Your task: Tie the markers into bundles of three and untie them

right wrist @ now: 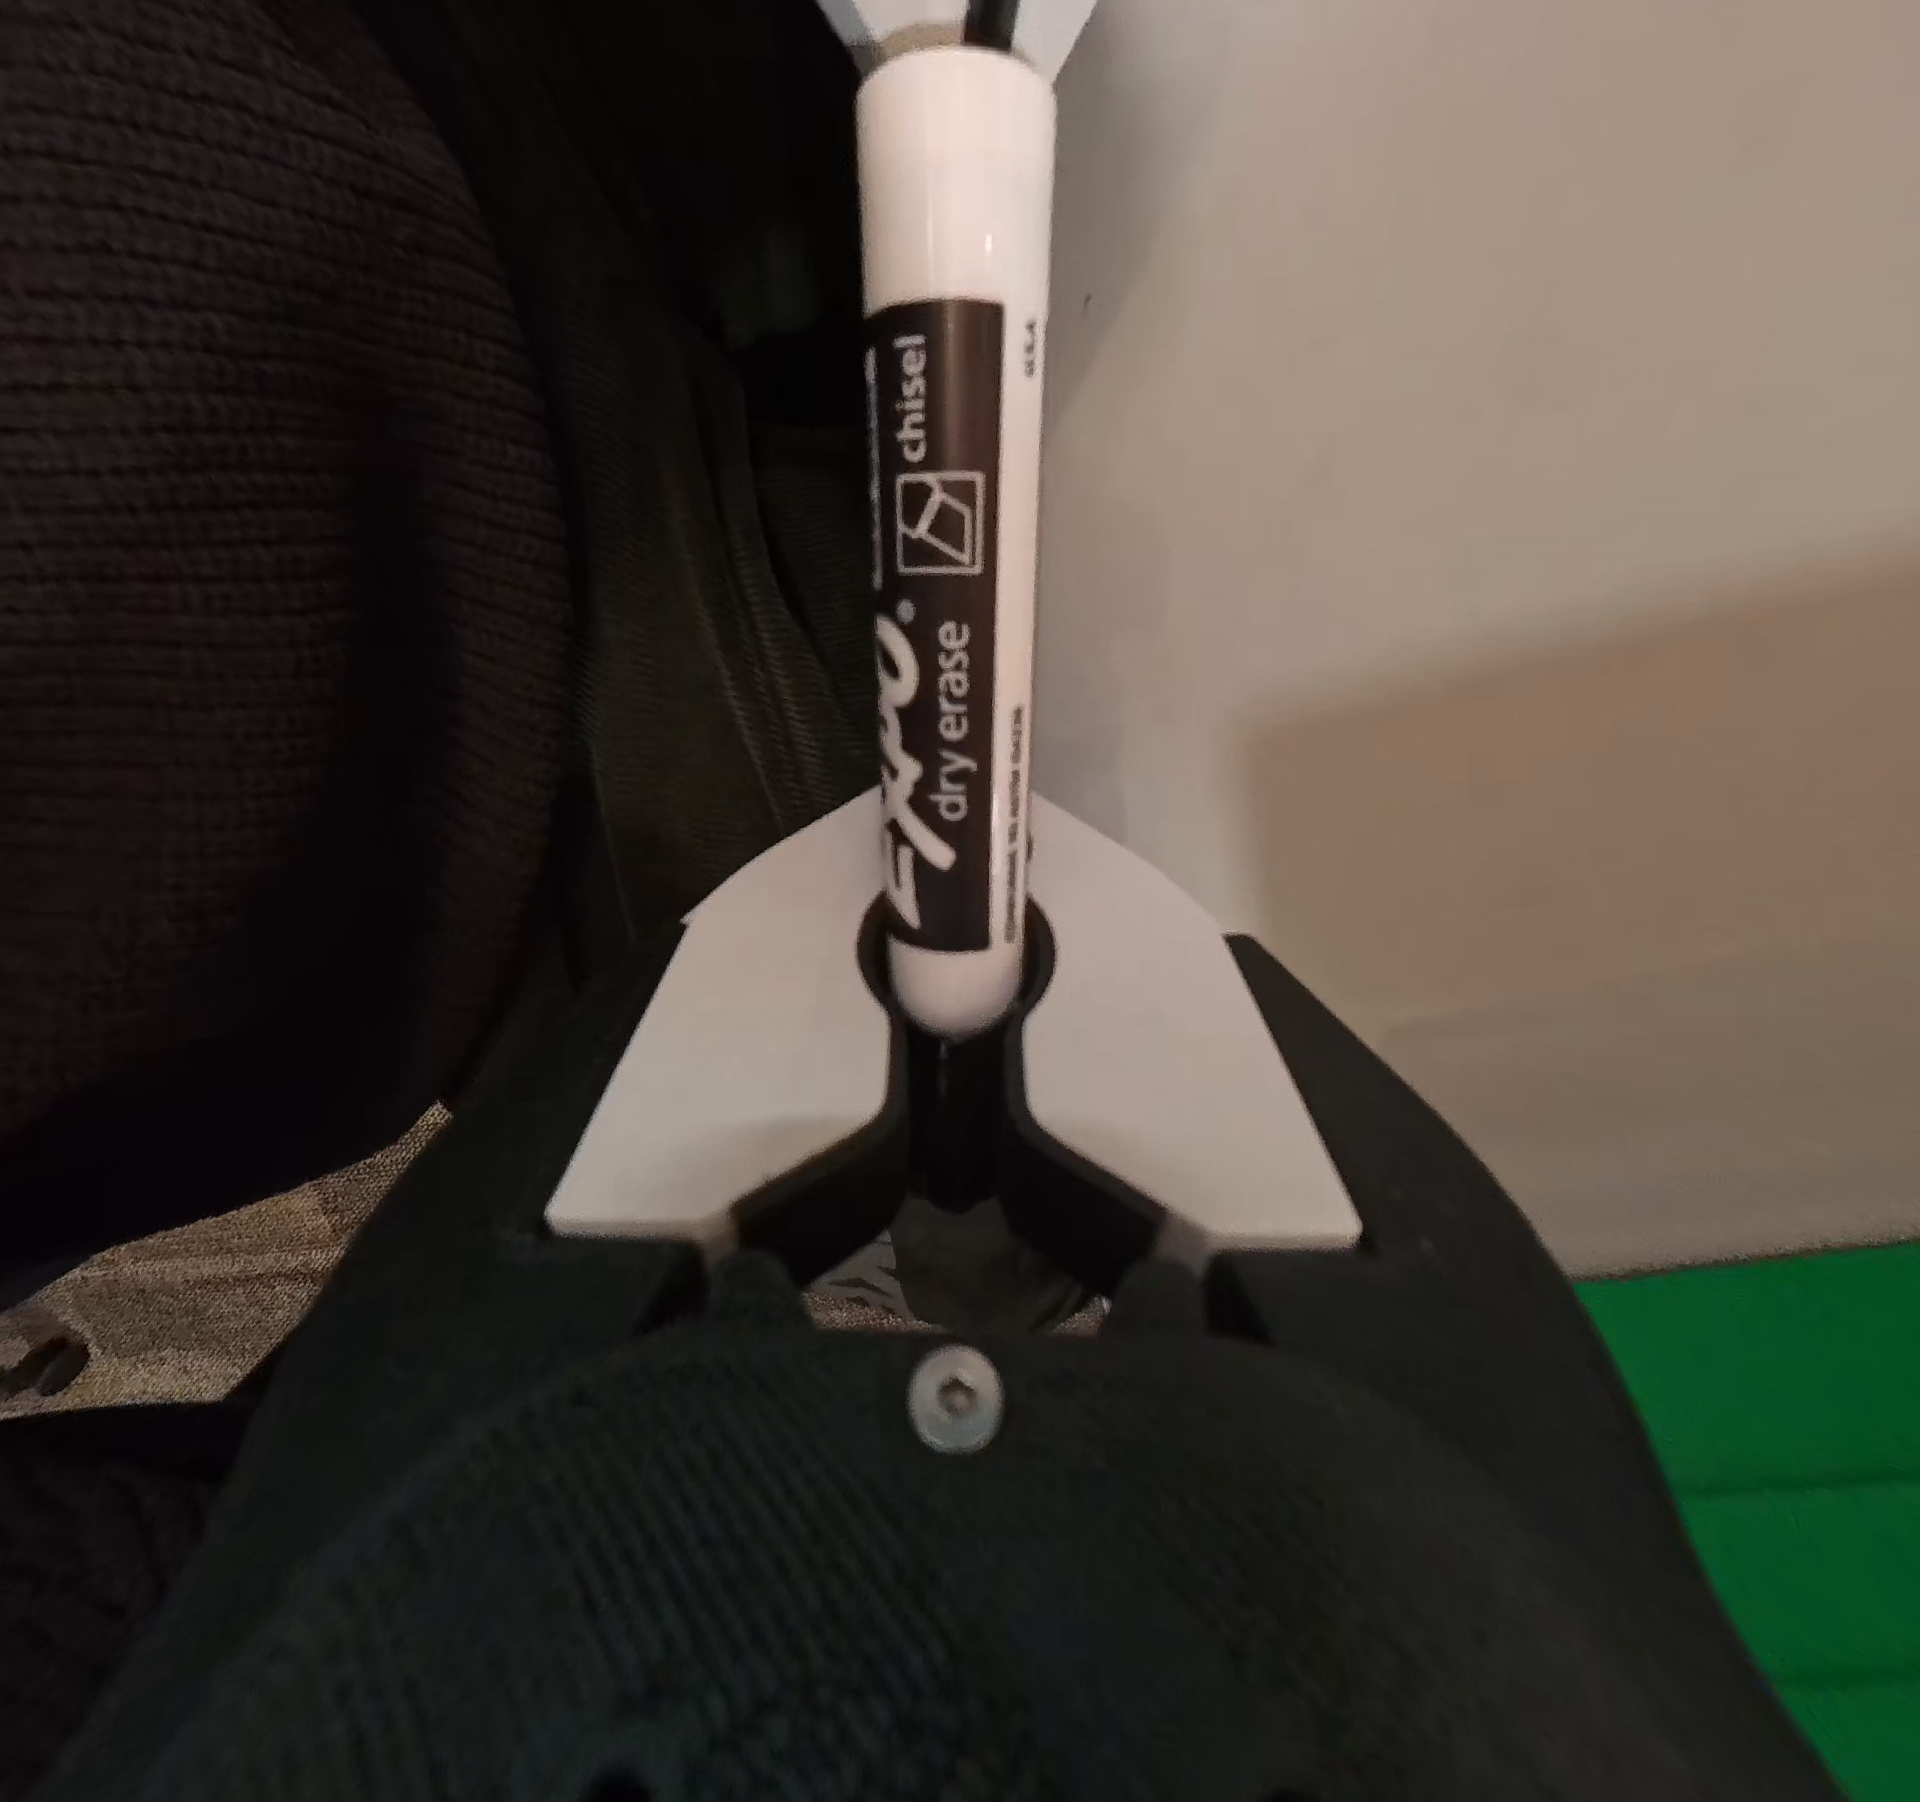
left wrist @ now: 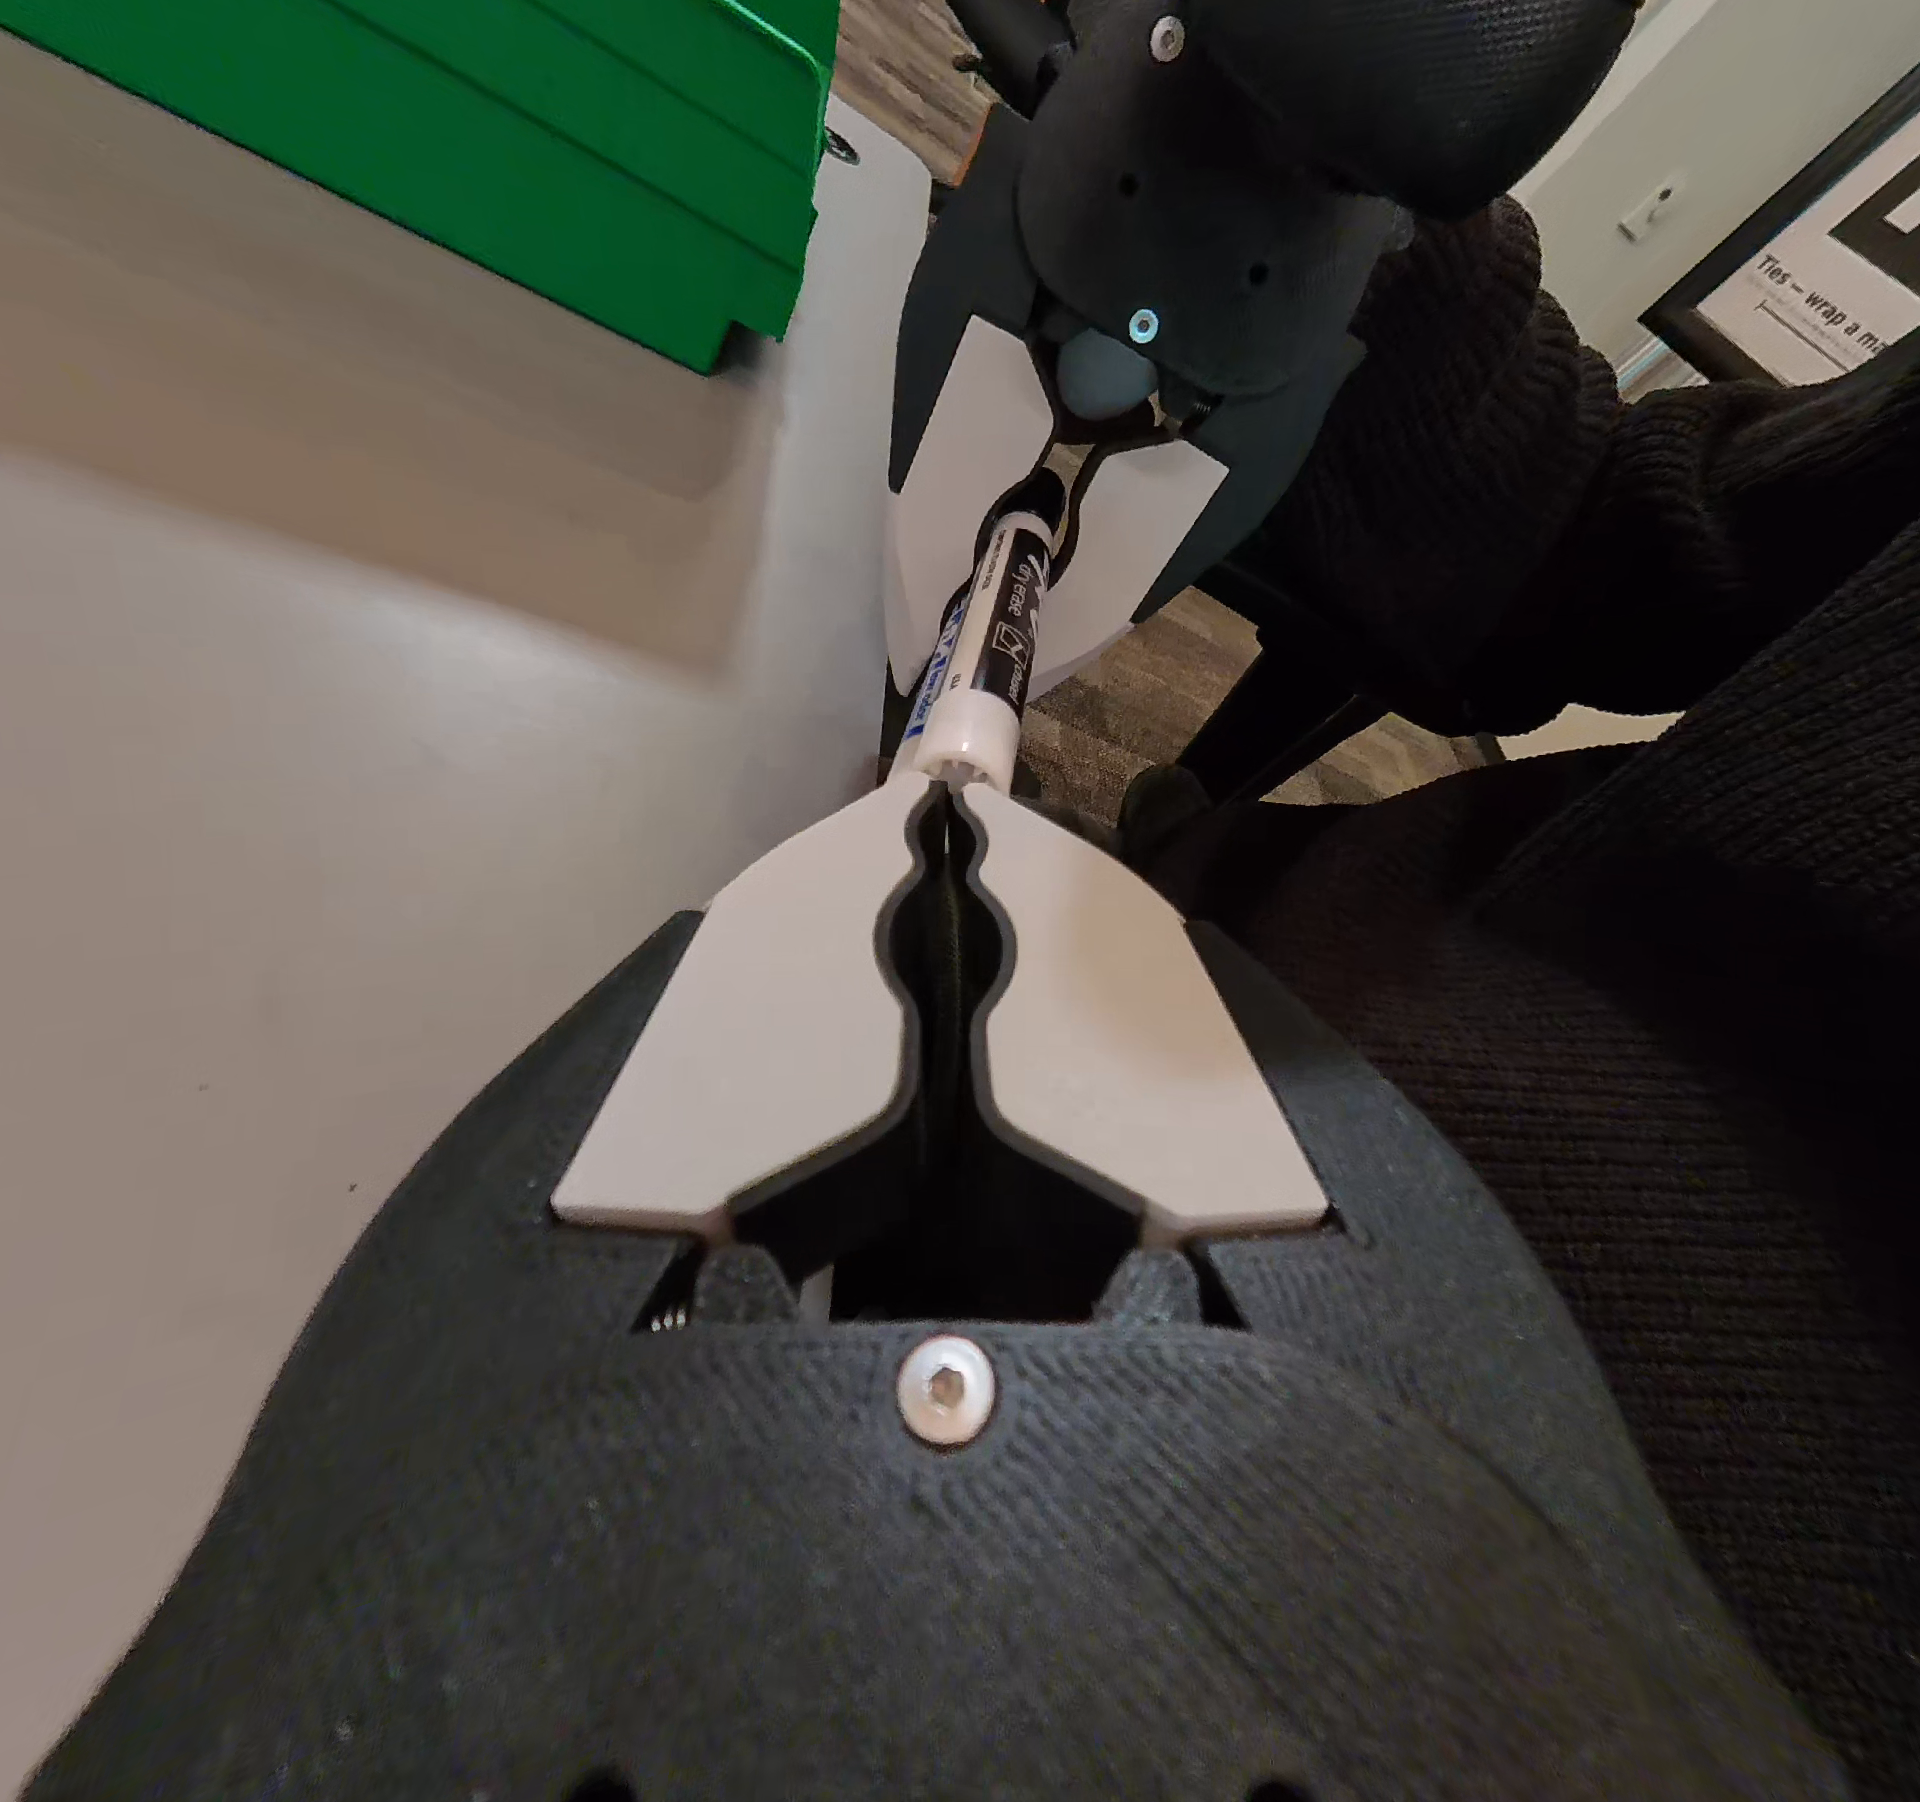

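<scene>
A white dry-erase marker with a black label (right wrist: pixel 951 505) runs straight out from my right gripper (right wrist: pixel 951 848). That gripper is shut on it, with the barrel seated in the round notch between its white fingers (right wrist: pixel 748 1004). The marker's black end lies behind the notch. In the left wrist view the same marker (left wrist: pixel 997 630) points toward my left gripper (left wrist: pixel 951 796). The left gripper's white fingers (left wrist: pixel 790 1004) are shut tip to tip with nothing between them. The marker's white butt end (left wrist: pixel 971 750) sits right at their tips. The left gripper also shows in the right wrist view (right wrist: pixel 961 43).
A green plastic bin (left wrist: pixel 468 90) stands on the white table (left wrist: pixel 312 713) to the left. A person's dark knit sleeve (left wrist: pixel 1455 505) and dark clothing fill the right side. Carpet floor (left wrist: pixel 1143 692) lies below the table edge. A framed poster (left wrist: pixel 1818 246) hangs on the far wall. Across from one pair of fingers to the other is roughly 9 centimeters.
</scene>
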